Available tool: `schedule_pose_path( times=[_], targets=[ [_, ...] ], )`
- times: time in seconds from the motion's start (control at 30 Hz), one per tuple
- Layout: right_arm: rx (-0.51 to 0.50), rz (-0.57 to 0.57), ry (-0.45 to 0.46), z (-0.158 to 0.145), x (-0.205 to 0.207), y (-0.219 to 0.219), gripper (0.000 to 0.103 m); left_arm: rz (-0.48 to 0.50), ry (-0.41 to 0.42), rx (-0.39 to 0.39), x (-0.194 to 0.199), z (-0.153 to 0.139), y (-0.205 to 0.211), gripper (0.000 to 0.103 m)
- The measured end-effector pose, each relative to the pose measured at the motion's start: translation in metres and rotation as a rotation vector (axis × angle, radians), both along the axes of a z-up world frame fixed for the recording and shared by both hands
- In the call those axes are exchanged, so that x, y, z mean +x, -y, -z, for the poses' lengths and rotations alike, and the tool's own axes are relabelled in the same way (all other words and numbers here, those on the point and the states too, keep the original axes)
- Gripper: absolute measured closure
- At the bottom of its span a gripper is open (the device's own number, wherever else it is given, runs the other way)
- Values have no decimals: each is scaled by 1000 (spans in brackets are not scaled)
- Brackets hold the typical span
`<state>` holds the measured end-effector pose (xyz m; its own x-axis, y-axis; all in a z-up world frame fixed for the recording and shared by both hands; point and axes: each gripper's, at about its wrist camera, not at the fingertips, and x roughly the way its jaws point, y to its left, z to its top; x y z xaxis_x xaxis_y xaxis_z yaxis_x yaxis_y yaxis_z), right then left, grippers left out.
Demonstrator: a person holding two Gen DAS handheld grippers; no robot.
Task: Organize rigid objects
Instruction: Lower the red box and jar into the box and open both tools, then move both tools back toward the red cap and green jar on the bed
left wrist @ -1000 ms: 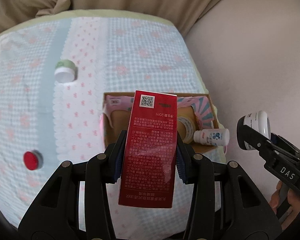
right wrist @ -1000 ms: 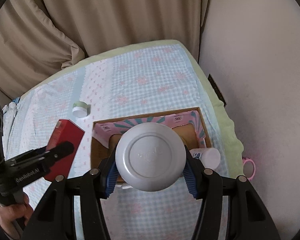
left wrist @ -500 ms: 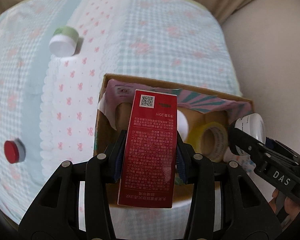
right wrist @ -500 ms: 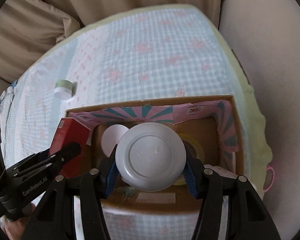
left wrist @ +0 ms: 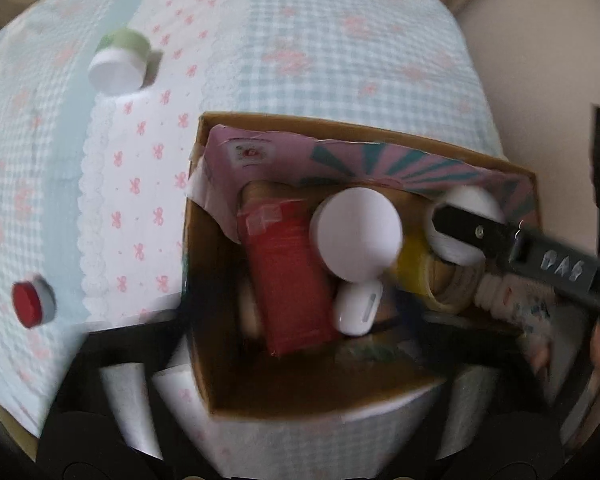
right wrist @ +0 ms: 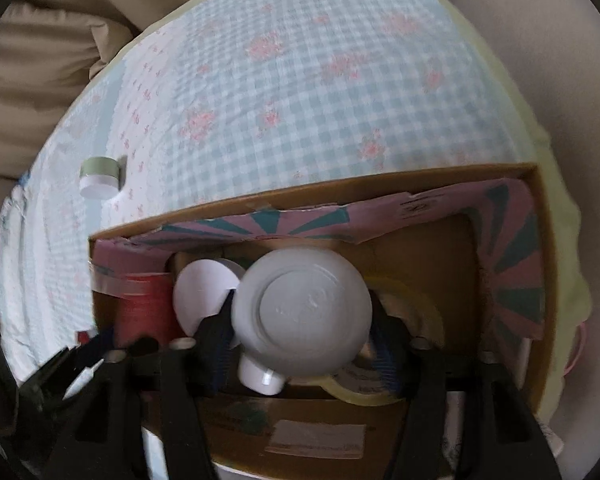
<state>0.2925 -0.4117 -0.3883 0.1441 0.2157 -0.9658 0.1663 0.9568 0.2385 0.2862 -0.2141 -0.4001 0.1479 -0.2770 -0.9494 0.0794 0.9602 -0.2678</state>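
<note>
Since the earlier frames, both grippers have been lowered into the open brown cardboard box (left wrist: 204, 264) with pink-and-teal patterned flaps, and both sets of jaws have just been opening. The red rectangular carton (left wrist: 288, 280), clamped before, is now seen lying loose inside the box at its left side, released by the left gripper (left wrist: 300, 344), whose jaws are spread wide and blurred. The box is set on the blue-and-white checked floral bedspread (right wrist: 300, 100). The right gripper (right wrist: 302, 344) is partly opened; the round white plastic jar (right wrist: 304, 312) is seen between its blue pads, contact cannot be told. Beside the jar, a yellowish tape roll (right wrist: 420, 316), a white round lid (left wrist: 360, 232) and a small white earbud case (left wrist: 358, 308) are seen. Outside the box, a green-and-white small jar (left wrist: 120, 60) and a red-topped cap (left wrist: 32, 304) are left on the bedspread.
</note>
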Motion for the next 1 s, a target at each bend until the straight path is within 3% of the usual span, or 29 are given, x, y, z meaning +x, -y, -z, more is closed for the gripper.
schedule_pose_path(
  times=[0.03,0.13,0.2,0.67,1.0],
  targets=[
    [6,8,-3,-1,0,1,0,23,10,-30,-5,-6,0,0],
    [59,32,23,-12,-5,4,0,71,27,67,-19,-15,-2,0],
    [89,55,22,-16,-10,5,0,72,36,83,-26,-18,-7,0],
    [31,49,80,-56,-35,-6,0,35,93,67,-46,-57,-32,0],
    [-22,20,176,-116,-63,-24,0,34,180,89,-81,-110,-50,0]
  ],
)
